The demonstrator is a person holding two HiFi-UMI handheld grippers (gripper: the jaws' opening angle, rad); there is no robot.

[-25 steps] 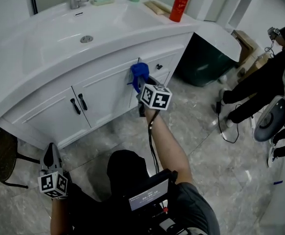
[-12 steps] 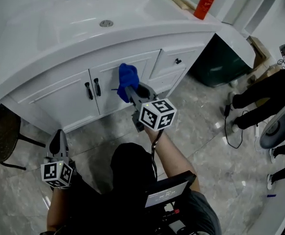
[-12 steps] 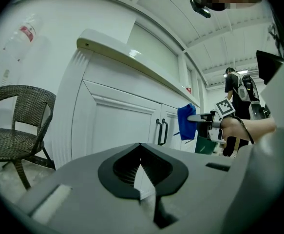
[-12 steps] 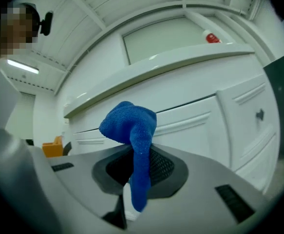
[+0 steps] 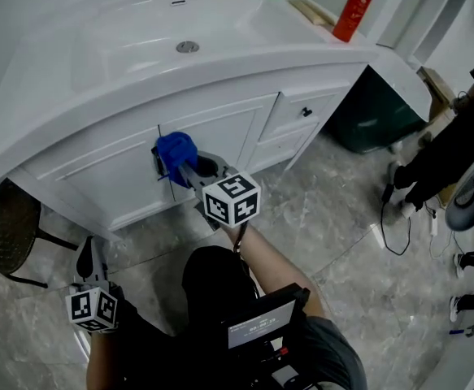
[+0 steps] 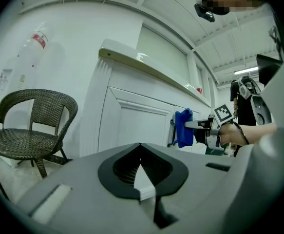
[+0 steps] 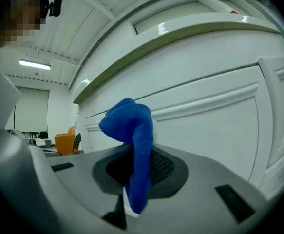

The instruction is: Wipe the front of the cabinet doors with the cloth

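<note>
1. Head view, centre: finds the cloth, blue and bunched, at the front of the white cabinet doors, on the seam where the two door handles sit. Seems to touch the panel, though cannot confirm contact from above.
2. Right gripper view: settles the grip, with the right hand-held gripper clamped on the cloth's lower end. Leaves the free wad standing up past the jaw tips toward the door panel.
3. Left gripper view: catches the same cloth side-on, just beside a dark handle. Shows the left hand-held gripper with jaws drawn together on nothing, held low, well apart from the cabinet and nearer the wicker chair.
4. Farther out: white bench with its basin above the doors, red bottle at its far right corner, drawer fronts right of the doors, grey stone floor below.
5. Step in hand, as a judgement: mid-wipe, about the middle of the door pair. Cannot tell how much of the fronts is already covered.
6. Next move probably calls for pressing the wad flat on the panel with light, even pressure, then sweeping sideways across a door. Needs steering round the handles to avoid snagging the cloth and tugging it out of the jaws.
</note>
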